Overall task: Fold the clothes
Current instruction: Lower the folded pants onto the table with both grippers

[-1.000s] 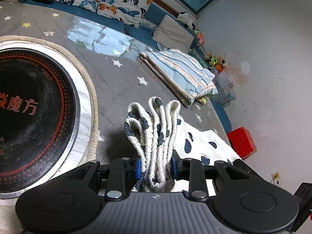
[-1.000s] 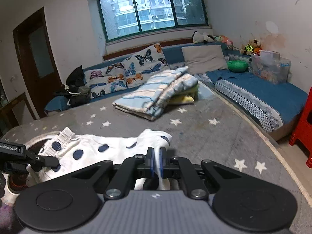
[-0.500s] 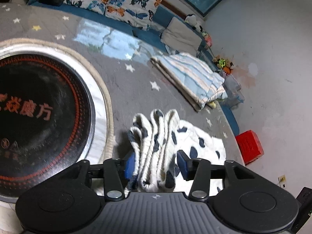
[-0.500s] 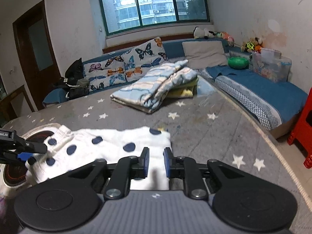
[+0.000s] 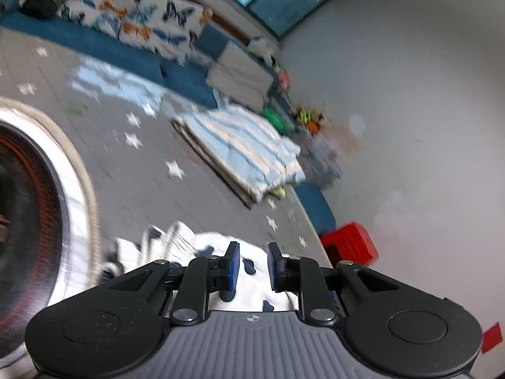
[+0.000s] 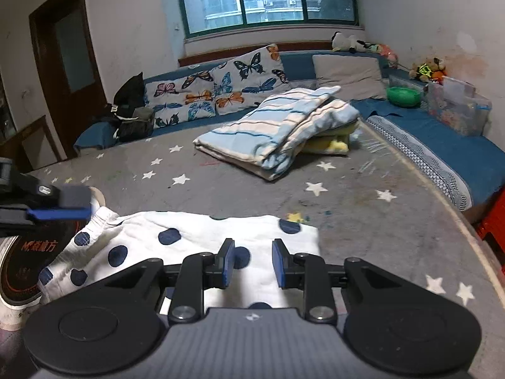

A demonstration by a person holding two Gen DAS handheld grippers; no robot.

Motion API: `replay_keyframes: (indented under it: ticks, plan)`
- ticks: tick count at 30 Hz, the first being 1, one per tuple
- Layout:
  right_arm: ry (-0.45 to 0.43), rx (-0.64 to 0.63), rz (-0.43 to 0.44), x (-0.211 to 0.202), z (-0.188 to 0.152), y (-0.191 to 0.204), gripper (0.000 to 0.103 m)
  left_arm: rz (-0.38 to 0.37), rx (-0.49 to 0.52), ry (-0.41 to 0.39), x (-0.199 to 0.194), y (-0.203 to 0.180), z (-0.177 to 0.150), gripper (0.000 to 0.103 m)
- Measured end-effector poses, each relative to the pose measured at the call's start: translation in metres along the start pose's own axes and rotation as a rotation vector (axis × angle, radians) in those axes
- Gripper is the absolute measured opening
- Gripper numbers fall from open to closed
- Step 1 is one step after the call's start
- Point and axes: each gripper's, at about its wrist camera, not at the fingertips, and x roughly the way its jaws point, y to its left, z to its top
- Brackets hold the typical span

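Observation:
A white garment with navy polka dots (image 6: 189, 240) lies folded flat on the grey star-patterned table, its elastic waistband toward the left. My right gripper (image 6: 253, 263) hovers open just above the garment's near right part, nothing between its blue pads. In the left wrist view the same garment (image 5: 208, 249) is blurred beneath my left gripper (image 5: 252, 263), which is open and empty. The left gripper also shows at the left edge of the right wrist view (image 6: 60, 210), above the waistband end.
A round black hotplate with red lettering (image 6: 28, 252) is set in the table left of the garment. A folded blue striped blanket (image 6: 277, 129) lies farther back. Blue benches with butterfly cushions (image 6: 221, 88) ring the table. A red stool (image 5: 348, 248) stands past the right edge.
Both grippers have let go of the garment and opened. The bunched waistband dropped from the left gripper; the garment now lies flat. The left gripper lifted and swung, blurring its view.

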Motion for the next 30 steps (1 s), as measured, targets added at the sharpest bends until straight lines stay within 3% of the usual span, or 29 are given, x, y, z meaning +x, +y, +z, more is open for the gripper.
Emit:
replay_keyframes:
  ticks: [5, 9, 12, 21, 26, 30]
  plan:
    - [0.021, -0.003, -0.002, 0.011, -0.001, 0.003, 0.025, 0.069, -0.033, 0.001, 0.02, 0.014, 0.002, 0.019]
    - [0.042, 0.001, -0.033, 0.018, -0.006, 0.0, 0.025, 0.127, 0.002, -0.023, 0.019, 0.024, -0.001, 0.017]
    - [0.049, 0.025, -0.04, 0.019, -0.008, -0.007, 0.025, 0.134, 0.002, -0.019, 0.021, 0.032, -0.003, 0.011]
    - [0.032, 0.027, -0.056, -0.002, -0.007, -0.016, 0.025, 0.15, 0.045, -0.04, 0.011, 0.023, -0.004, 0.012]
    - [0.011, -0.021, -0.019, -0.026, -0.014, 0.0, 0.036, 0.169, 0.13, -0.064, -0.003, 0.007, -0.011, 0.019]
    - [0.009, -0.059, -0.01, -0.039, -0.028, 0.012, 0.037, 0.22, 0.25, -0.078, -0.011, -0.007, -0.025, 0.033]
